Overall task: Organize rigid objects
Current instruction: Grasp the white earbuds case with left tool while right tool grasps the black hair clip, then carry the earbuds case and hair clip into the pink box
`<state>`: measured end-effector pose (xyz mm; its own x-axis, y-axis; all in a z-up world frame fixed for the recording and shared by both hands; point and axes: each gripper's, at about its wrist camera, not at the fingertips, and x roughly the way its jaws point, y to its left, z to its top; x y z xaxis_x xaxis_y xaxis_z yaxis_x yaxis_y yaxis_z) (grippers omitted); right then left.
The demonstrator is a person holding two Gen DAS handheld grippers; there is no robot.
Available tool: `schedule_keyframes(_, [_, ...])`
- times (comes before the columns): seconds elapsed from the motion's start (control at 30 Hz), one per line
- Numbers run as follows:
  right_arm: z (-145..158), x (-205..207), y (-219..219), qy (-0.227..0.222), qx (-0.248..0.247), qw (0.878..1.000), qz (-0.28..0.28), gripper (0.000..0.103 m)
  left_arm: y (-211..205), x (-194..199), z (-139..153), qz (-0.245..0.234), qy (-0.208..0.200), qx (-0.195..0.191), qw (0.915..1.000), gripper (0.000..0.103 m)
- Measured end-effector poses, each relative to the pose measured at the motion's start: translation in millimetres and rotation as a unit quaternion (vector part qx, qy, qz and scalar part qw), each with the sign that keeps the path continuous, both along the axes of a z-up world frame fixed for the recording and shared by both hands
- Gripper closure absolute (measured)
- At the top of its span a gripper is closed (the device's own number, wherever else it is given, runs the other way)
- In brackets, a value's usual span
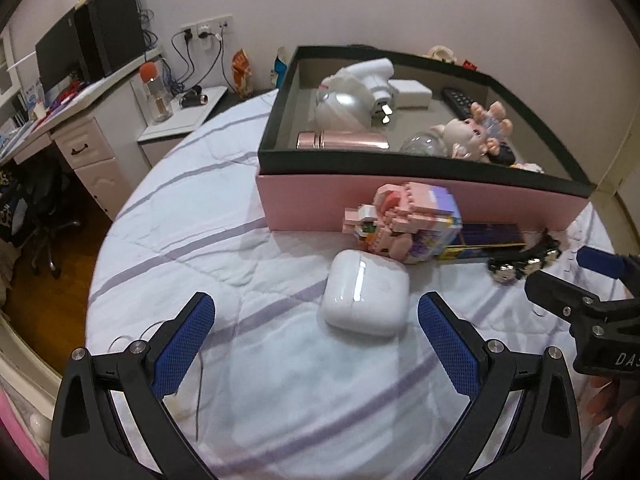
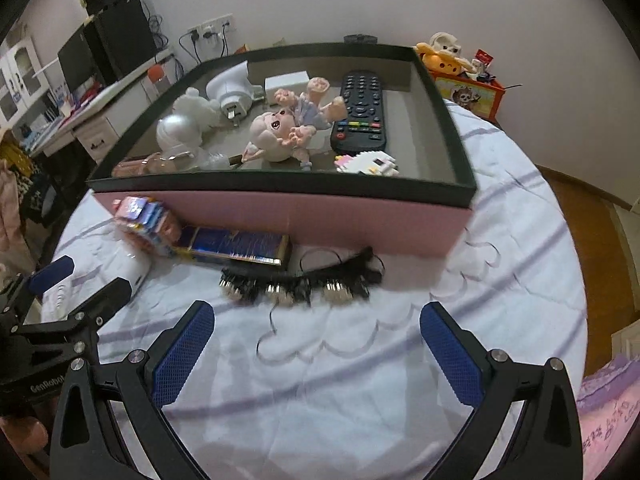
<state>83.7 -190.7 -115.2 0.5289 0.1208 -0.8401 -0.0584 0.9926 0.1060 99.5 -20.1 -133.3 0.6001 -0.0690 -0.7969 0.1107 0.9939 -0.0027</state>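
A white earbud case (image 1: pixel 366 298) lies on the striped bedspread just ahead of my open left gripper (image 1: pixel 316 308), nearer its right finger. Behind the case, a pink brick toy (image 1: pixel 404 222) and a flat blue and gold box (image 1: pixel 484 240) rest against the pink box with a black rim (image 1: pixel 320 208). My right gripper (image 2: pixel 318 316) is open and holds nothing. A black beaded strap (image 2: pixel 300 284) lies just beyond its fingertips. Inside the box are a remote (image 2: pixel 360 112), a doll (image 2: pixel 280 132), a white brick toy (image 2: pixel 368 162) and a pink tube (image 1: pixel 342 140).
The bed is round, and wooden floor (image 2: pixel 592 216) drops away at its edges. A desk with monitors (image 1: pixel 92 40) and a white nightstand (image 1: pixel 180 120) stand at the back left. An orange toy box (image 2: pixel 468 92) sits behind the pink box at the right.
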Motion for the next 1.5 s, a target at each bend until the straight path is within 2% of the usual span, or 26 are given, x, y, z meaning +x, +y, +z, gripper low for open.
schedule_keyframes(0.17, [-15.9,14.2,10.0,0.014,-0.024,1.000,0.013,0.000,-3.1,12.9,-10.3,-0.007,0.005,0.003,1.0000,0.001])
schedule_keyframes(0.3, [-17.4,13.2,14.6,-0.001,-0.038,0.999,0.023,0.000,1.9,18.3,-13.3,-0.008,0.008,-0.015,0.9998,0.001])
schedule_keyframes(0.4, [-17.6,9.8,15.5,-0.007,-0.041,0.999,0.022,0.001,1.0,19.6,-13.5,-0.014,0.007,-0.014,0.9998,0.005])
schedule_keyframes(0.5, [-14.7,3.2,16.3,-0.014,-0.043,0.999,0.024,0.007,1.7,16.6,-11.3,-0.018,0.000,-0.020,0.9996,0.019])
schedule_keyframes(0.57, [-14.0,4.3,16.0,-0.015,-0.042,0.999,0.025,0.007,2.8,14.8,-10.0,-0.018,-0.004,-0.023,0.9996,0.029])
schedule_keyframes(0.63, [-13.9,2.5,15.5,-0.017,-0.037,0.999,0.025,0.007,5.7,12.9,-8.1,-0.020,-0.007,-0.028,0.9994,0.045])
schedule_keyframes(0.73, [-12.4,-0.6,12.7,-0.017,-0.029,0.999,0.023,0.007,11.9,9.1,-5.9,-0.020,-0.009,-0.033,0.9992,0.059])
schedule_keyframes(0.97, [-5.2,-11.9,-1.2,-0.020,-0.005,1.000,0.017,0.007,25.0,-5.5,-3.1,-0.017,-0.007,-0.060,0.9980,0.059])
schedule_keyframes(1.13, [7.5,-20.2,-9.5,-0.029,0.013,0.999,0.014,0.007,32.4,-17.5,10.3,-0.015,-0.017,-0.069,0.9974,0.059])
schedule_keyframes(1.33, [35.2,-23.4,-12.4,-0.057,0.026,0.998,0.018,0.007,37.1,-20.8,41.8,-0.020,-0.043,-0.077,0.9959,0.059])
schedule_keyframes(1.5, [62.9,-11.1,-6.9,-0.087,0.019,0.996,0.028,0.007,25.9,-4.4,74.1,-0.038,-0.072,-0.075,0.9938,0.059])
